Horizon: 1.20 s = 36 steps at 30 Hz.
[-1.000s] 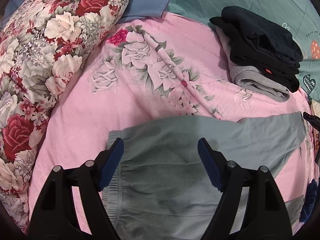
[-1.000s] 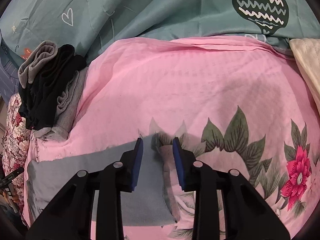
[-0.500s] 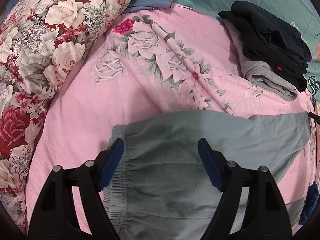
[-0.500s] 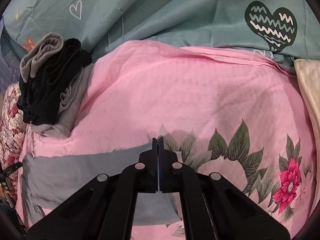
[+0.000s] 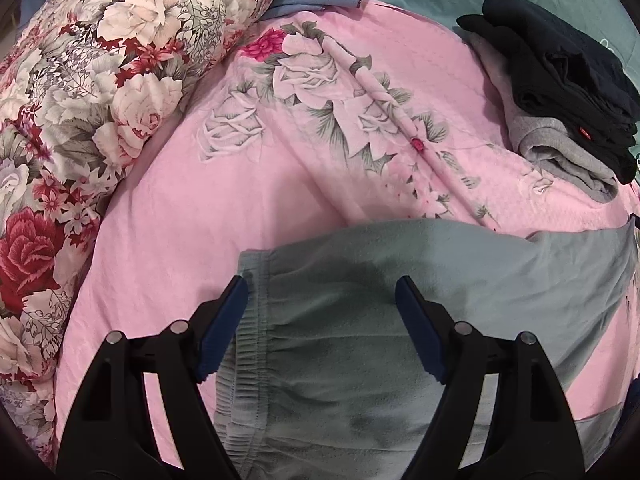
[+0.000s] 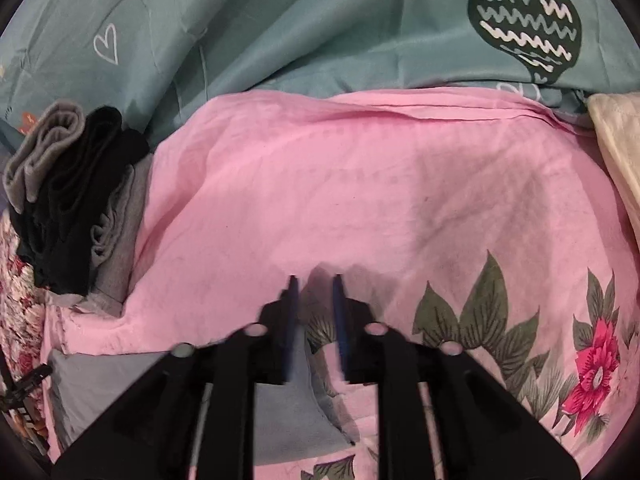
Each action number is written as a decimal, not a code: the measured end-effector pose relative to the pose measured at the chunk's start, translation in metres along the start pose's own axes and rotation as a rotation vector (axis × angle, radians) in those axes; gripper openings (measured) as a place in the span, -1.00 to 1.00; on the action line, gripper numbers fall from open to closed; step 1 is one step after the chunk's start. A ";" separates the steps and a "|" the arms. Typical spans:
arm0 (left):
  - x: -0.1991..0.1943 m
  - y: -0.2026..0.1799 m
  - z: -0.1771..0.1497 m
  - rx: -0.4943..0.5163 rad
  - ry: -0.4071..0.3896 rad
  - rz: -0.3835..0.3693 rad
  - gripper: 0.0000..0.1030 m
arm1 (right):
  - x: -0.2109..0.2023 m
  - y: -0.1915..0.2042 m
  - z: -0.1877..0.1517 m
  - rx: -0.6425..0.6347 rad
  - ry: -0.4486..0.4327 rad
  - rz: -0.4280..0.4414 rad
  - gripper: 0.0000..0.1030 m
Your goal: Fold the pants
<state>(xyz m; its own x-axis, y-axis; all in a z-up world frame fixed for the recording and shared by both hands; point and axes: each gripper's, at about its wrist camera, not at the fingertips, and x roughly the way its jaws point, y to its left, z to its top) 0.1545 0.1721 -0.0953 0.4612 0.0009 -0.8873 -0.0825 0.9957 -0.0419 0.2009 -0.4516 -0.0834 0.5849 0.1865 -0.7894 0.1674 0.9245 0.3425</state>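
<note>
Left wrist view: the pants (image 5: 360,320) lie flat on the pink sheet (image 5: 200,220), long axis running from the waistband (image 5: 248,344) at 7 o'clock out to the leg end near 3 o'clock. The left gripper (image 5: 320,312) hovers over the waistband end, jaws spread wide, holding nothing (one pad sits at the band's edge). In the right wrist view the right gripper (image 6: 316,320) is partly open over the leg hem (image 6: 288,420), which lies from 6 to 8 o'clock; the blur hides whether it touches cloth. Each claw is nearest its own end, so a lengthwise fold seems likely.
</note>
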 end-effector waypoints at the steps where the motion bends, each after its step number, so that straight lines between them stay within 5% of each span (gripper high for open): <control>1: -0.001 0.000 0.000 0.002 -0.001 -0.001 0.51 | -0.011 -0.003 -0.004 -0.016 -0.019 0.000 -0.30; 7: -0.013 0.005 -0.003 -0.007 -0.022 -0.030 0.51 | -0.046 -0.009 -0.056 -0.259 0.056 -0.007 -0.30; 14: -0.018 0.007 -0.008 -0.027 -0.015 -0.024 0.51 | -0.036 -0.019 -0.076 -0.245 0.048 0.078 -0.32; 18: -0.023 0.004 -0.009 -0.007 -0.021 -0.012 0.51 | -0.028 -0.002 -0.083 -0.307 0.118 0.074 -1.00; 27: -0.038 -0.004 -0.009 0.010 -0.054 -0.059 0.51 | -0.102 -0.006 -0.060 -0.219 0.062 0.034 -1.00; 31: -0.042 -0.011 -0.012 0.031 -0.061 -0.075 0.52 | -0.085 -0.018 -0.062 -0.186 0.057 0.001 -0.71; 36: -0.049 -0.010 -0.014 0.044 -0.067 -0.054 0.52 | -0.041 -0.016 -0.066 -0.187 0.091 0.057 -0.69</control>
<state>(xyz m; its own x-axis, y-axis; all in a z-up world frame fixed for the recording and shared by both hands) 0.1206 0.1609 -0.0580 0.5219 -0.0478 -0.8517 -0.0183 0.9976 -0.0672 0.1216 -0.4517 -0.0901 0.5137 0.2617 -0.8171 -0.0186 0.9555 0.2943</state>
